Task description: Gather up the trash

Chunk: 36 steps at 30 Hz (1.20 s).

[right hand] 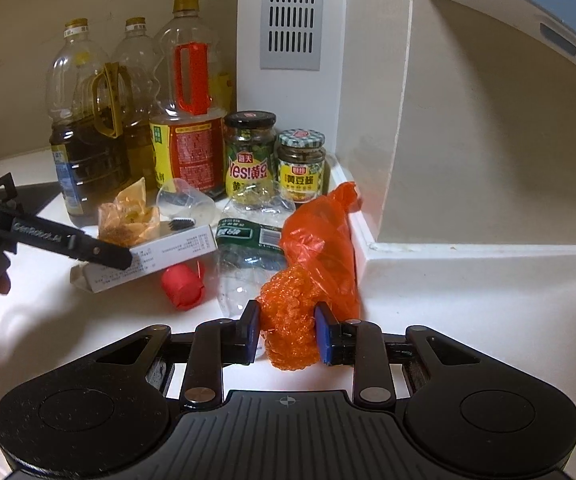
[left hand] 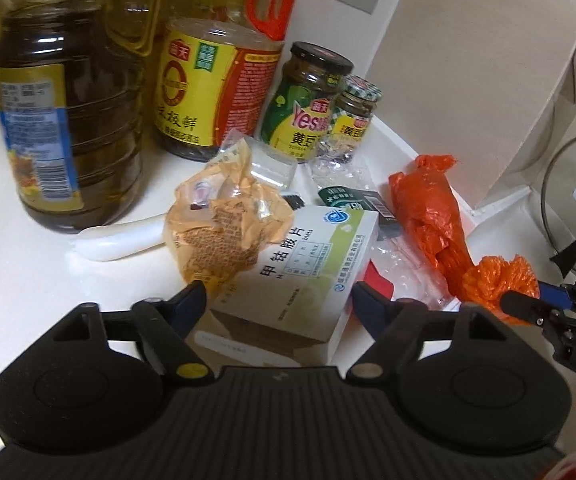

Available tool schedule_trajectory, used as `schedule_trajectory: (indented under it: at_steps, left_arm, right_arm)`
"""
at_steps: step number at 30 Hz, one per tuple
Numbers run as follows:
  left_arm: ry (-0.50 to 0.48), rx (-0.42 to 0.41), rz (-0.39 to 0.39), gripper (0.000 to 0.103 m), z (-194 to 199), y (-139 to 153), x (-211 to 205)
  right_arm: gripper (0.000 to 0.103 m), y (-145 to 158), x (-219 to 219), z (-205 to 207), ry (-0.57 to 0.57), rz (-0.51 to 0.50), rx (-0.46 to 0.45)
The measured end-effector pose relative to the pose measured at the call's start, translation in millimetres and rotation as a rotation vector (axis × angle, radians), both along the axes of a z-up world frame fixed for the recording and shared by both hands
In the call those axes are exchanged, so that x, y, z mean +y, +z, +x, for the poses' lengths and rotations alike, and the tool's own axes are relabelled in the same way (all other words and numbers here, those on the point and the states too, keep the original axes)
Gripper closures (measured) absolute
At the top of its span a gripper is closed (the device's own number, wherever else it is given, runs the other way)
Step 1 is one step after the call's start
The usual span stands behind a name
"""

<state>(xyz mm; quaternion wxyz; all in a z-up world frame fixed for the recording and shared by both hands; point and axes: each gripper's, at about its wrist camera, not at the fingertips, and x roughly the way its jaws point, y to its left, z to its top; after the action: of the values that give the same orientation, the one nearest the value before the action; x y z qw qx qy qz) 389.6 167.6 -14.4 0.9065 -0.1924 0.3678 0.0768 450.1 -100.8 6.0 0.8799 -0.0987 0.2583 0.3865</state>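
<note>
On the white counter (left hand: 27, 280) lies a heap of trash. A white medicine box (left hand: 312, 264) sits between the spread fingers of my left gripper (left hand: 277, 294), which is open; I cannot see the pads pressing on it. A crumpled yellow wrapper (left hand: 223, 224) lies just beyond the box. My right gripper (right hand: 290, 334) is shut on the bunched end of an orange plastic bag (right hand: 320, 248), and the rest of the bag leans against the white column. A crushed clear bottle (right hand: 247, 256) with a green label and a red cap (right hand: 181, 284) lies beside the bag.
Oil bottles (right hand: 87, 152) and sauce jars (right hand: 249, 152) stand at the back against the wall. A white vented column (right hand: 328, 80) closes the right side. A glass pot lid (left hand: 568, 200) stands at far right. A clear cup (right hand: 185, 202) and a white tube (left hand: 115, 236) lie among the trash.
</note>
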Motion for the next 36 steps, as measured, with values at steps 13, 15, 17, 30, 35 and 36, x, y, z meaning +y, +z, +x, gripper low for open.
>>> schedule_trajectory:
  at_steps: [13,15,17,30,35,36]
  left_arm:
    - [-0.062,-0.005,0.107,0.063,-62.1,11.2,-50.7]
    - [-0.061,-0.024,0.133,0.039,-61.0,12.2,-47.1]
    - [-0.058,-0.040,0.152,0.032,-56.9,15.5,-39.3]
    - [-0.262,0.063,0.296,0.015,3.3,-6.4,-6.8]
    - [-0.258,0.053,0.232,0.015,5.3,-11.5,6.3]
    - [-0.264,0.053,0.217,0.015,4.2,-11.8,7.3]
  right_arm:
    - [0.074,-5.8,-4.5,-30.4,0.039,0.023,0.045]
    - [0.074,-8.8,-5.2,-32.5,0.036,0.021,0.056]
    - [0.074,-9.4,-6.4,-34.3,0.030,0.021,0.071]
    - [0.074,-13.3,-7.1,-25.1,0.026,0.004,0.082]
    - [0.074,-17.4,-5.8,-22.7,0.032,-0.004,0.092]
    - [0.074,-18.1,-5.4,-23.2,0.034,-0.004,0.095]
